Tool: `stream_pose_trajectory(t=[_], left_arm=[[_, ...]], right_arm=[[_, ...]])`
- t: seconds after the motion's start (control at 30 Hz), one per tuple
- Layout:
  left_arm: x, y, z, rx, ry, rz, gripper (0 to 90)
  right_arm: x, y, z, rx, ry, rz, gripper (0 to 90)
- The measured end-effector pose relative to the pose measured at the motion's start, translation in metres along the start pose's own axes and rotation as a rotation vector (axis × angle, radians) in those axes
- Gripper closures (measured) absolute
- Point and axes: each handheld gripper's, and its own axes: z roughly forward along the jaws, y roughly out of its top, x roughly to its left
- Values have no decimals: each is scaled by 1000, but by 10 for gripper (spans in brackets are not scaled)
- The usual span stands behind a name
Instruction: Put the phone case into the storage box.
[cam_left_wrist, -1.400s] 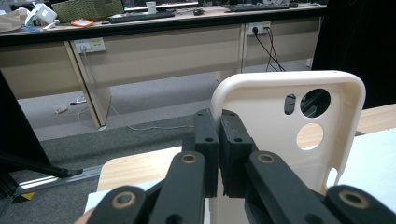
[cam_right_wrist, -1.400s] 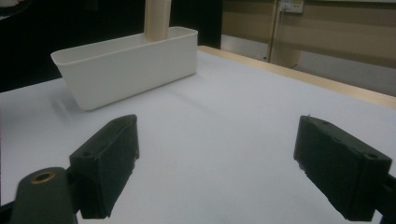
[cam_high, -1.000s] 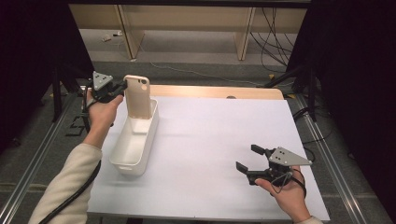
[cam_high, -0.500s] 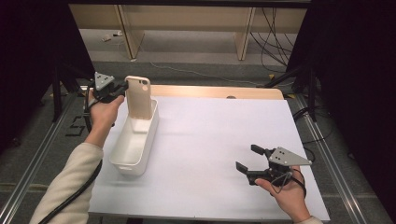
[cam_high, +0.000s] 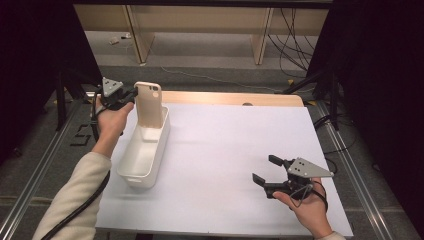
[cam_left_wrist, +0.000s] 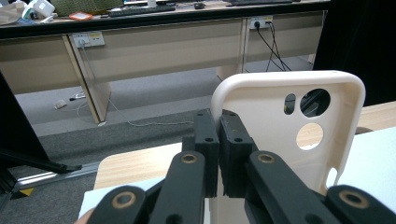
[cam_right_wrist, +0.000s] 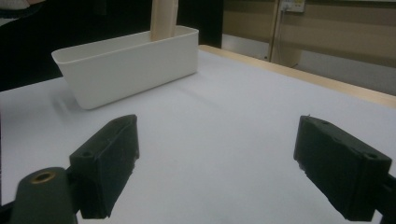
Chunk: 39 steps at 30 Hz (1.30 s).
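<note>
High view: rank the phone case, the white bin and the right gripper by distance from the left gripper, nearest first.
From the left gripper:
1. Phone case, clamped at its edge, standing in the bin's far end.
2. White bin, just below, on the table's left.
3. Right gripper, open, at the near right.

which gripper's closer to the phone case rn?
Left. The left gripper is shut on the edge of the phone case, which stands upright in the white bin. The right gripper is open, well off across the table.

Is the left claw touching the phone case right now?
Touching. In the left gripper view, the left claw is shut on the side edge of the beige phone case, its pads pressed against the rim.
</note>
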Motion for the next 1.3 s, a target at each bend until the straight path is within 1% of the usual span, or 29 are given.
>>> stream_pose_trajectory(t=[0.03,0.07,0.1,0.13,0.17,0.23,0.3,0.47,0.53,0.57,0.7,0.73,0.83,0.87,0.9,0.97,1.3], left_arm=[[0,0,0,0,-1,1,868],[0,0,1,0,-1,1,868],[0,-1,1,1,0,0,868],[0,-1,1,2,0,0,868],[0,-1,2,2,0,-2,868],[0,-1,2,3,-1,0,868],[0,-2,3,5,-1,-2,868],[1,-2,4,5,0,-4,868],[1,-3,4,6,1,-4,868],[1,-3,4,7,1,-3,868],[1,-3,5,9,1,-3,868],[1,-3,6,10,1,-4,868],[1,-4,7,13,1,-3,868],[1,-4,7,14,0,-5,868],[1,-4,8,16,1,-1,868],[1,-5,8,16,-1,-3,868],[1,-6,11,22,-1,-3,868]], right_arm=[[0,-1,2,-21,13,7,153],[0,-1,2,-19,14,9,153],[0,0,1,-13,7,7,153],[0,0,-1,15,0,-1,153],[0,-1,2,-19,11,5,153],[0,0,1,-9,2,2,153],[0,-1,2,-21,14,6,153],[0,0,2,-22,13,9,153],[0,0,2,-20,15,11,153],[0,0,-1,17,3,2,153],[0,1,-1,15,6,7,153],[-1,1,0,-1,-2,-12,153],[-1,0,0,1,0,-13,153],[0,0,-1,16,2,1,153],[1,-1,3,-26,14,13,153],[0,-1,2,-15,4,4,153],[1,-1,3,-15,7,6,153]])
